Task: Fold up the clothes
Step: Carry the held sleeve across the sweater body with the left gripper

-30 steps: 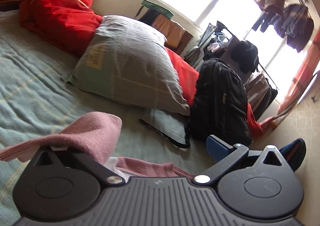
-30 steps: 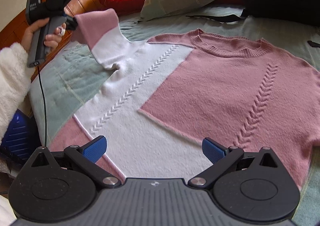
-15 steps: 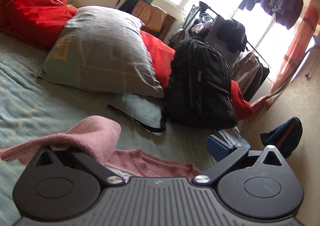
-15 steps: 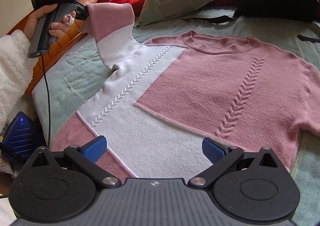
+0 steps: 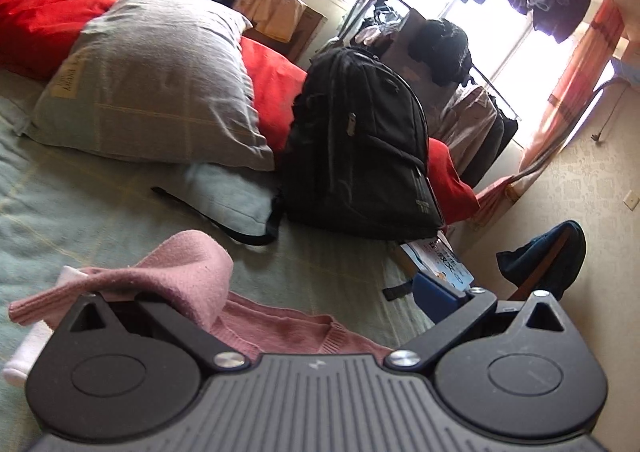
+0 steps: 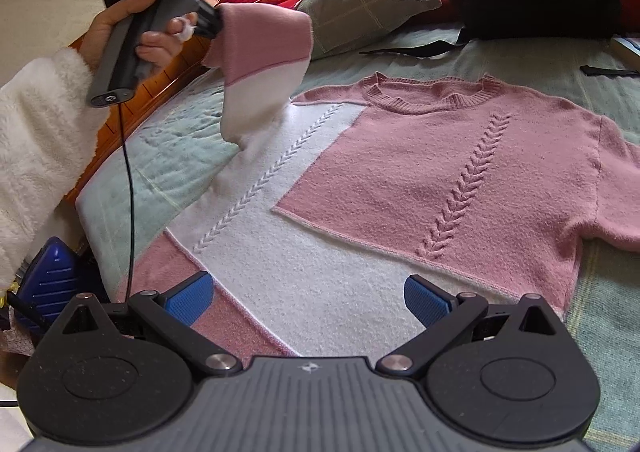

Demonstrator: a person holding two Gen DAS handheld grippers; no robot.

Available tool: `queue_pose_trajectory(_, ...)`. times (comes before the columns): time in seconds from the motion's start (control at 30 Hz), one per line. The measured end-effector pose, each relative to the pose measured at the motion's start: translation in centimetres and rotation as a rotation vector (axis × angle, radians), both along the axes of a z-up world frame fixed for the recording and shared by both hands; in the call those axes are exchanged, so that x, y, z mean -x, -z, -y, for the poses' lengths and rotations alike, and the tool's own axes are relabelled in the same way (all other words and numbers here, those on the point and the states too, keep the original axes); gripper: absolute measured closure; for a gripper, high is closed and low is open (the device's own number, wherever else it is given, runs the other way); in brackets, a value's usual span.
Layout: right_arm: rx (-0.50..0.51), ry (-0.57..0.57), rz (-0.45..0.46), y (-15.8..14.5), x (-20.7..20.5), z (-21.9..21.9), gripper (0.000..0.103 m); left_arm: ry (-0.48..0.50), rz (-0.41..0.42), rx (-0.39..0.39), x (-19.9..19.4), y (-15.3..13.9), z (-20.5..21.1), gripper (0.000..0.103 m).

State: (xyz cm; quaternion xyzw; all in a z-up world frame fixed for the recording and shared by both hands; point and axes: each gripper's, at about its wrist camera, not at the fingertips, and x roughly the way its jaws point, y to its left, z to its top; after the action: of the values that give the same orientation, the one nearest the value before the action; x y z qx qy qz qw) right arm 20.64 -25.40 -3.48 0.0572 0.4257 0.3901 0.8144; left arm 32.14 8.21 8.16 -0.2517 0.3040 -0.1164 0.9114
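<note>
The pink-and-white sweater lay flat on the bed. The left tool gripped its sleeve cuff, lifted above the bed. The right tool hovered wide open over the hem, holding nothing.

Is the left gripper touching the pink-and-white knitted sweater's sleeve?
Touching. The right wrist view shows the left gripper pinching the sleeve cuff, lifting it off the sweater.

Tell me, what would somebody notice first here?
A pink and white sweater lies flat on the bed. The left tongs lift its sleeve at the upper left. A black backpack stands beside the pillows.
</note>
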Motion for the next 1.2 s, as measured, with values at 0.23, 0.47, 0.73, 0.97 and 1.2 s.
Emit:
queue_pose_trajectory(0.23,-0.01,0.006,0.002,0.0,-0.1,0.4,0.0,0.047,-0.04,-0.043,-0.2,2.0,2.2,0.001)
queue_pose_trajectory(0.47,0.0,0.015,-0.011,0.6,-0.5,0.5,0.0,0.088,-0.082,-0.058,0.0,5.5,4.0,0.001)
queue_pose_trajectory(0.73,0.014,0.043,-0.025,1.0,-0.6,1.3,0.0,0.142,-0.152,-0.045,0.1,11.2,6.3,0.001)
queue_pose_trajectory(0.97,0.014,0.061,-0.028,1.1,-0.5,1.5,0.0,0.186,-0.182,-0.007,2.1,14.2,6.7,0.001)
queue_pose_trajectory(1.2,0.012,0.082,-0.045,1.6,-1.2,1.7,0.0,0.155,-0.149,0.106,4.4,14.1,3.7,0.001)
